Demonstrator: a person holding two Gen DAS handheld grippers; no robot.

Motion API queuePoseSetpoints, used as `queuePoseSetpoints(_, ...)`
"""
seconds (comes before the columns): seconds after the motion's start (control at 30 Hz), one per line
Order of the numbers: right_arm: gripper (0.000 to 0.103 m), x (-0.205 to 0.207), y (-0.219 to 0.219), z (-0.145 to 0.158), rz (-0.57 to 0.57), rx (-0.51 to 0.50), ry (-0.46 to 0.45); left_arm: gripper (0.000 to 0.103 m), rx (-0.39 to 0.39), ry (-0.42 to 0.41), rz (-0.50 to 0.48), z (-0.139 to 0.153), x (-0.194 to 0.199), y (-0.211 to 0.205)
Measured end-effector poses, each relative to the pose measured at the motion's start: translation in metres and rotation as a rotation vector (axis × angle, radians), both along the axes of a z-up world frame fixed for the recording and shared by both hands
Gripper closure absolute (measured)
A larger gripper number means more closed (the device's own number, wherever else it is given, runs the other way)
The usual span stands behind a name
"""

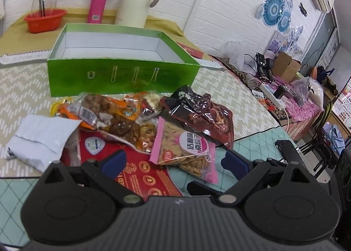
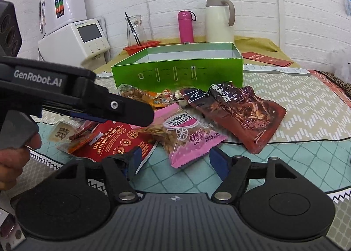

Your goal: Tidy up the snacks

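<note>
Both grippers, left (image 1: 174, 161) & right (image 2: 173, 159), wide open, empty; red bag (image 2: 122, 139) reads "DAILY NUTS WITH DRIED FRUITS".

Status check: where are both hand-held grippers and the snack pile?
Left hand-held gripper open, empty; right hand-held gripper open, empty. Snack packets piled in front of the green box; what shows of its inside is bare. Nothing blocking.

You had a glossy green cardboard box (image 1: 122, 77), crinkly shiny plastic snack packets (image 2: 239, 112), a patterned cloth on the table (image 1: 24, 88), and matt black plastic gripper fingers (image 2: 219, 163).
</note>
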State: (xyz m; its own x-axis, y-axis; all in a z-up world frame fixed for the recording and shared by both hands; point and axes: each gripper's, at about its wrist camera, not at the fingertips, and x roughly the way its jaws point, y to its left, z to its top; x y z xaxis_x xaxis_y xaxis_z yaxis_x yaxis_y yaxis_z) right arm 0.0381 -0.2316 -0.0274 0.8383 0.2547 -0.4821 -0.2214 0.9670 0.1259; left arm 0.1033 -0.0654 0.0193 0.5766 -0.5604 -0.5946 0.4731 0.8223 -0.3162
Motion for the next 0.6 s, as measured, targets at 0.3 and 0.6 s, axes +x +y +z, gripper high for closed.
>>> queuePoseSetpoints(0.3,0.003,0.007,-0.007,-0.003,-0.017,0.028,0.016,0.052,0.036,0.034,-0.064,-0.008,0.023,-0.018)
queuePoseSetpoints(0.6,0.019,0.009,-0.007,-0.006,-0.012,0.020,0.032,0.060,0.018,0.063,-0.099,-0.013,0.027,-0.019)
